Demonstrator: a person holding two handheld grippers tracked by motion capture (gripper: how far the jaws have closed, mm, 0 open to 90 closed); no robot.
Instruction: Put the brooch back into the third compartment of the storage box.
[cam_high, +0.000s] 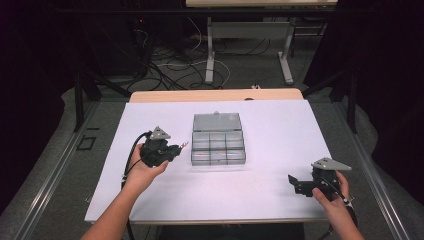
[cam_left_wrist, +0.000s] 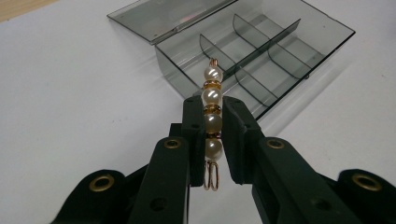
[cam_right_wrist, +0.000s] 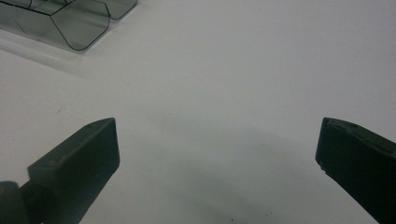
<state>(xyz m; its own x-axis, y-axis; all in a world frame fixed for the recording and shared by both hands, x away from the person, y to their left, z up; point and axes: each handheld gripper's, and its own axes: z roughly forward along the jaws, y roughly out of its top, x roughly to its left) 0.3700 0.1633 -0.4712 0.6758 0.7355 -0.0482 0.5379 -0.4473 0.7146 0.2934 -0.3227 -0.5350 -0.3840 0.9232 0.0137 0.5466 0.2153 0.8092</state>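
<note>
On the white table (cam_high: 270, 125), lying open and seemingly empty: a clear compartment box (cam_high: 218, 145), lid folded back. Just left of it, hovering, the left gripper (cam_high: 179, 148), clamping a pearl-and-gold bead piece (cam_left_wrist: 212, 119) crosswise between closed jaws. Resting well apart at the near right edge, gaping with nothing between its jaws: the right gripper (cam_high: 295, 182). Judging loosely: pickup done, placing into a compartment remaining.

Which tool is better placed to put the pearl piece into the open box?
Left, probably. The left tool is already shut on the pearl piece and sits just beside the open divided box. The right tool is open, holds nothing, and is farther off near the table's front right corner.
</note>
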